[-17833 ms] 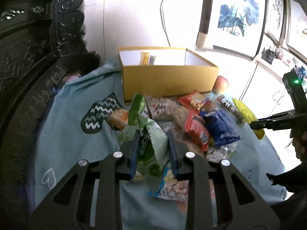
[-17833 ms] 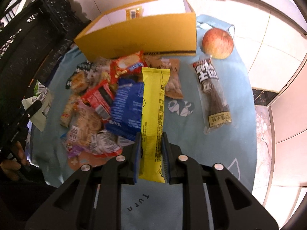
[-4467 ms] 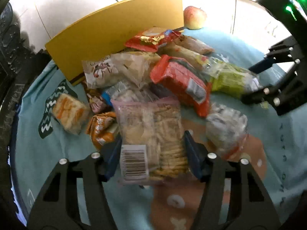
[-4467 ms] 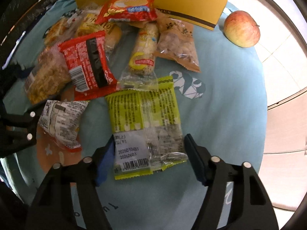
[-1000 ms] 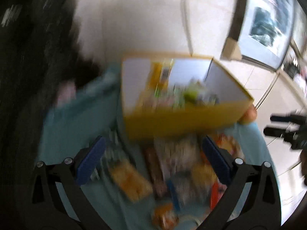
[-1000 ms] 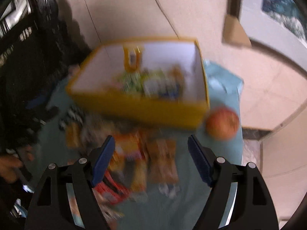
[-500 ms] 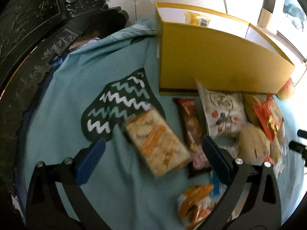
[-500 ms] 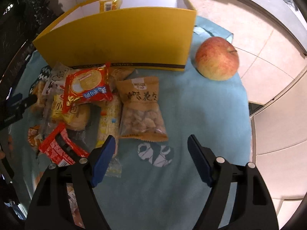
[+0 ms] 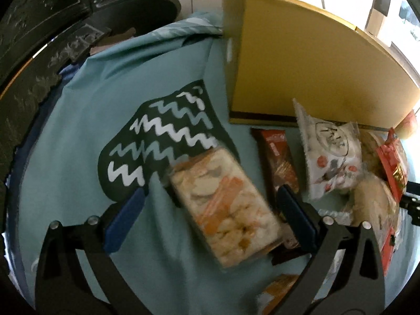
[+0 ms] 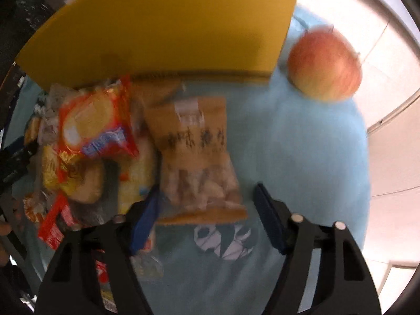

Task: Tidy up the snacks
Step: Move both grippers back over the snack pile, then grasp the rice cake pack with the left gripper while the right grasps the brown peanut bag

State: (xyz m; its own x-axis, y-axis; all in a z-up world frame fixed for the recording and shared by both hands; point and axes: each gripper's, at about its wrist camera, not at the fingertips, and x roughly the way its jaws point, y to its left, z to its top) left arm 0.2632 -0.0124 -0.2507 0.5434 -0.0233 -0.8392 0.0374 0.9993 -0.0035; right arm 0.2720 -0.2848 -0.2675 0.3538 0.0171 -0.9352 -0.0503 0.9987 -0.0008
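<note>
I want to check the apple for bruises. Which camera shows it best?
The right wrist view: the apple sits whole beside the yellow box, though blurred. The left wrist view catches only a sliver at its right edge.

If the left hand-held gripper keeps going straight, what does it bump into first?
Most likely the clear cracker pack, which lies between the open fingers of the left hand-held gripper on the teal cloth.

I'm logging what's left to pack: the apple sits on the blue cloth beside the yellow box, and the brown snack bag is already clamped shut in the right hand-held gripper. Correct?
Not quite. The apple does sit on the blue cloth beside the yellow box, but the right wrist view shows the brown snack bag lying between the right hand-held gripper's closing jaws, not yet clamped.
</note>
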